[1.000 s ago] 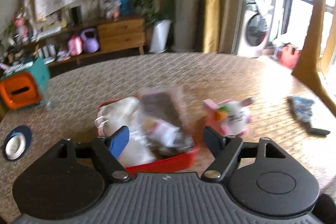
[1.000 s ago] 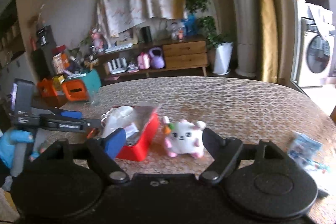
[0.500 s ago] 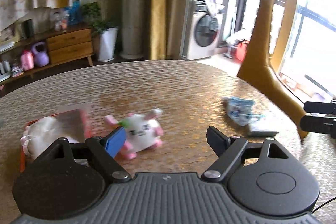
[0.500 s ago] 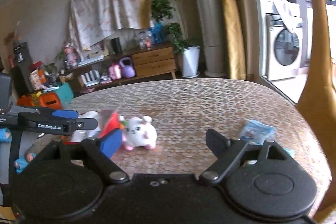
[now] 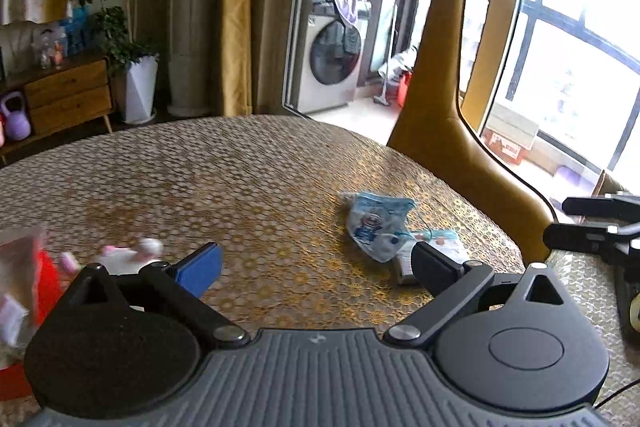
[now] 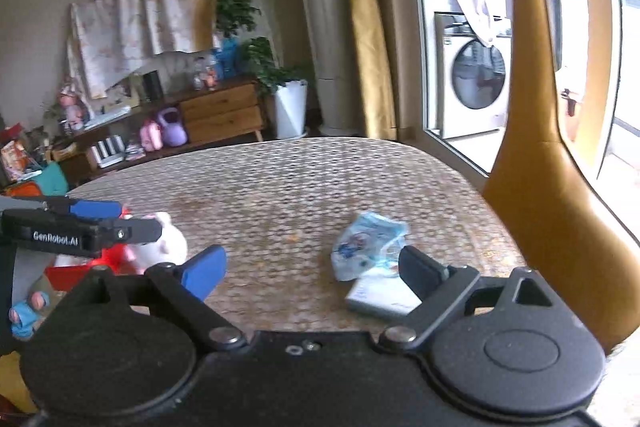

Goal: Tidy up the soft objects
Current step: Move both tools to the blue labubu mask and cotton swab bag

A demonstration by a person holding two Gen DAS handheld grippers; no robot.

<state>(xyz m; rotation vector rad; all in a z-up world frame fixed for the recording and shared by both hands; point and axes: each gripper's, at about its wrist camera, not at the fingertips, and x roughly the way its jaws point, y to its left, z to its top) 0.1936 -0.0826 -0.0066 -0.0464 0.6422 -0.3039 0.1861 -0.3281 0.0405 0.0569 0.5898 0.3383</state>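
Black gripper (image 5: pixel 316 267), one blue pad (image 5: pixel 200 269)

Both my tools have swung right across the table, from the red box (image 5: pixel 44 279) and white plush toy (image 6: pixel 170 245) toward the blue packet (image 5: pixel 376 223). My left tool (image 5: pixel 316 263) and right tool (image 6: pixel 312 269) are opening wider, nothing between them.

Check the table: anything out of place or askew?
Yes. A crumpled blue packet lies loose near the table's right edge, overlapping a flat pack. The plush sits outside the red bin, beside it.
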